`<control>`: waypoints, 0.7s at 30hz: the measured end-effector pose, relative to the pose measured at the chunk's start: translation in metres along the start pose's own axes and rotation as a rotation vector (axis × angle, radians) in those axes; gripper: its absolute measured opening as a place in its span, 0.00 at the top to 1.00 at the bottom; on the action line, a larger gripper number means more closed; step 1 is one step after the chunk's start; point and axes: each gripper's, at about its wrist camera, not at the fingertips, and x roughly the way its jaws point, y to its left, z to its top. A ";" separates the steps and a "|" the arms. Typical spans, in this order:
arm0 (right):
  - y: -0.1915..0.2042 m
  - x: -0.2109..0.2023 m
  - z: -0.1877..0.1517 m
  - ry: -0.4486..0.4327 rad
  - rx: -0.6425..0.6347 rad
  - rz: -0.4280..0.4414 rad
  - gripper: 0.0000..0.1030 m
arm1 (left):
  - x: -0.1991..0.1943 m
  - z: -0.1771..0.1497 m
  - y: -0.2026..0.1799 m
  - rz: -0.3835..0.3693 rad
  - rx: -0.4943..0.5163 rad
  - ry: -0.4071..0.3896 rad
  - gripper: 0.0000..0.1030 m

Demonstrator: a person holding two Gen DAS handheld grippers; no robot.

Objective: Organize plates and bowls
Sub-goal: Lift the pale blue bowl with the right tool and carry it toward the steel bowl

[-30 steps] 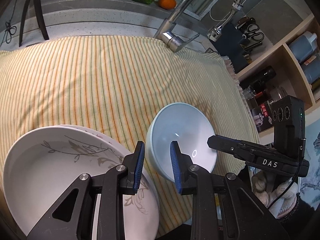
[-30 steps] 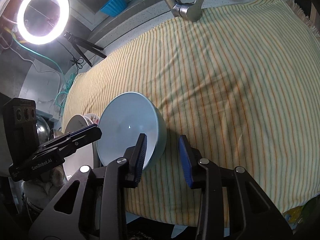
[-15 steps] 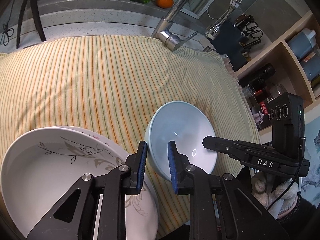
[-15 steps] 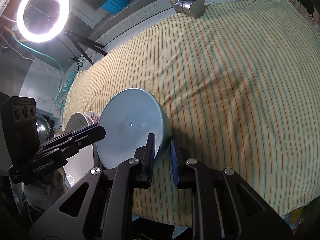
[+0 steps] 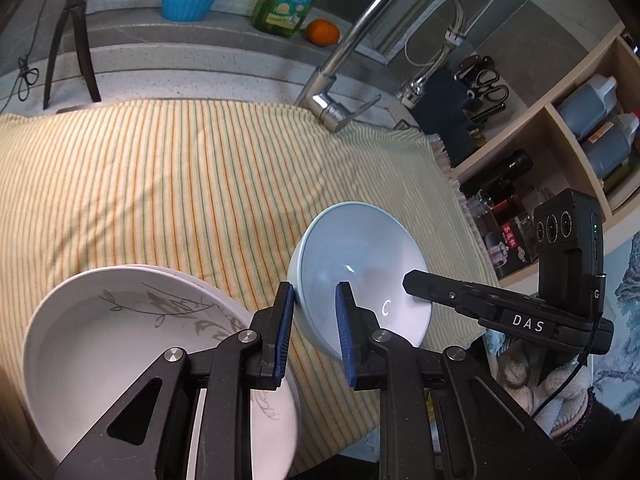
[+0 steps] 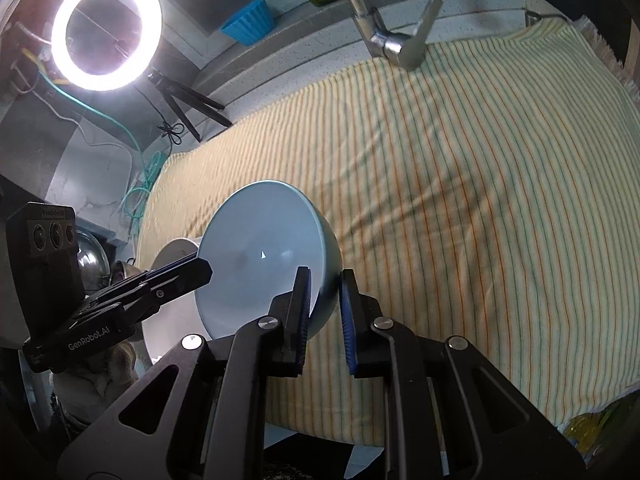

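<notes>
Black left gripper (image 5: pixel 314 330) marked "GenRobot.AI" and right gripper (image 6: pixel 324 316) marked "DAS" both clamped on one blue bowl (image 5: pixel 360 276); two white plates (image 5: pixel 132 344) lower left.

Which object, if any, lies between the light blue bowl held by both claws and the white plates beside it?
Nothing visible does. The light blue bowl hangs gripped at opposite rims by the left claw and right claw; only bare striped cloth separates it from the white plates.
</notes>
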 end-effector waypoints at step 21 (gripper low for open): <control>0.120 0.012 0.010 0.010 -0.199 0.131 0.86 | -0.118 -0.020 0.054 0.075 -0.123 -0.234 0.82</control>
